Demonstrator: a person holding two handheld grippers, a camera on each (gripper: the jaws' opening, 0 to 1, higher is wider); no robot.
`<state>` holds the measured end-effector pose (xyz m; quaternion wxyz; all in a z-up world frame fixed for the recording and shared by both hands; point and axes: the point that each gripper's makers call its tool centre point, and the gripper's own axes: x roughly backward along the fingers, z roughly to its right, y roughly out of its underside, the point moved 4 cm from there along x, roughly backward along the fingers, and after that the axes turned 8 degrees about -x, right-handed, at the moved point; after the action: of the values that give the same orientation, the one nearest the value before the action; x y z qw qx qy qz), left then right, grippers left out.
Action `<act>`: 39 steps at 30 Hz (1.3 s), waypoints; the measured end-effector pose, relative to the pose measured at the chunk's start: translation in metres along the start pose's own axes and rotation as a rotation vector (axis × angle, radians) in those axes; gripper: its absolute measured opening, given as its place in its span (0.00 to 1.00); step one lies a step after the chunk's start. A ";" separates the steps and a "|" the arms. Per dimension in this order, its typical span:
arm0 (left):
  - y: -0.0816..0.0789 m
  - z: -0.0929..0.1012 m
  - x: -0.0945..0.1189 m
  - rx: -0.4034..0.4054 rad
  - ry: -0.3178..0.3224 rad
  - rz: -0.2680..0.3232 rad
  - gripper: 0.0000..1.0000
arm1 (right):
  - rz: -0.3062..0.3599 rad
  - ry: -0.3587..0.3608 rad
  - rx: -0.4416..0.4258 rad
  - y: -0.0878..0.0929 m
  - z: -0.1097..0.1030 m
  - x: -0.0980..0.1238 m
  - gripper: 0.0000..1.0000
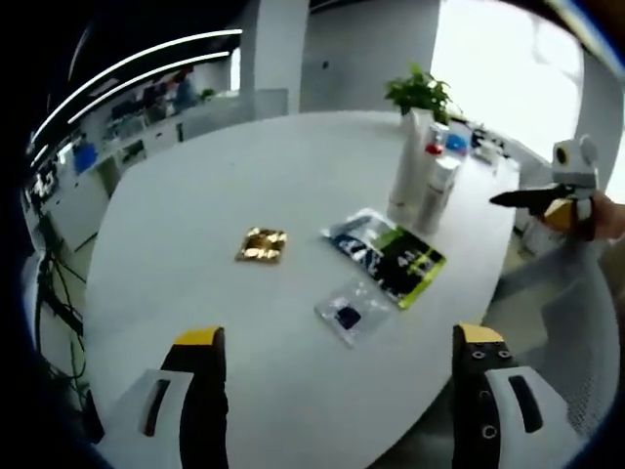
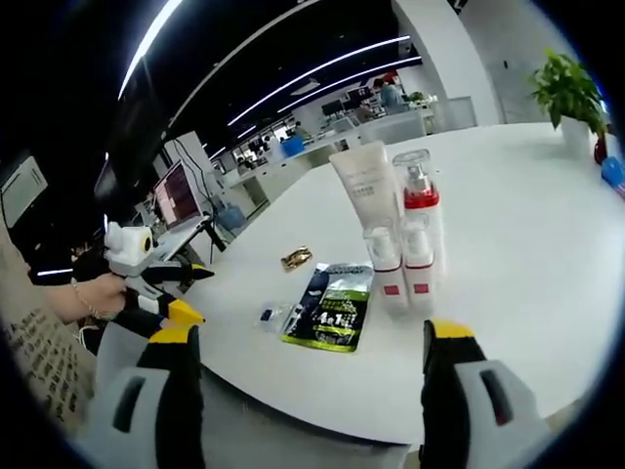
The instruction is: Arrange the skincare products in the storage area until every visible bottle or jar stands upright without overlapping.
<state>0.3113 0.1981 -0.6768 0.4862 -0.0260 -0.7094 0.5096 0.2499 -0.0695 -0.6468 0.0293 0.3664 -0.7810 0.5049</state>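
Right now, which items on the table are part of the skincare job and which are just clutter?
Job items:
- white squeeze tube standing cap-down
- clear-capped bottle with red collar
- two small white bottles with red labels

Lying about:
- green-and-black flat pouch
- small gold foil packet
- small clear sachet
- potted green plant

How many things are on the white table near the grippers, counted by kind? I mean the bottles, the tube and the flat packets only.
Pump bottles with red bands: 3
White tube standing on its cap: 1
Dark and green sachets, overlapping: 2
Gold foil packet: 1
Small clear packet with a dark item: 1
Total: 8
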 end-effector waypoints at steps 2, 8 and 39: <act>-0.002 -0.002 -0.003 -0.004 0.002 -0.004 0.93 | -0.002 0.000 -0.003 0.000 0.000 0.000 0.95; -0.007 -0.016 -0.015 -0.022 0.003 -0.019 0.93 | -0.010 0.006 -0.012 0.001 0.002 0.000 0.95; -0.030 -0.069 -0.097 -0.154 0.063 -0.204 0.86 | -0.027 0.049 -0.051 0.002 0.009 -0.002 0.94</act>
<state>0.4254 0.1805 -0.7181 0.5539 -0.0071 -0.7299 0.4005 0.2530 -0.0751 -0.6536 0.0645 0.3638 -0.7875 0.4933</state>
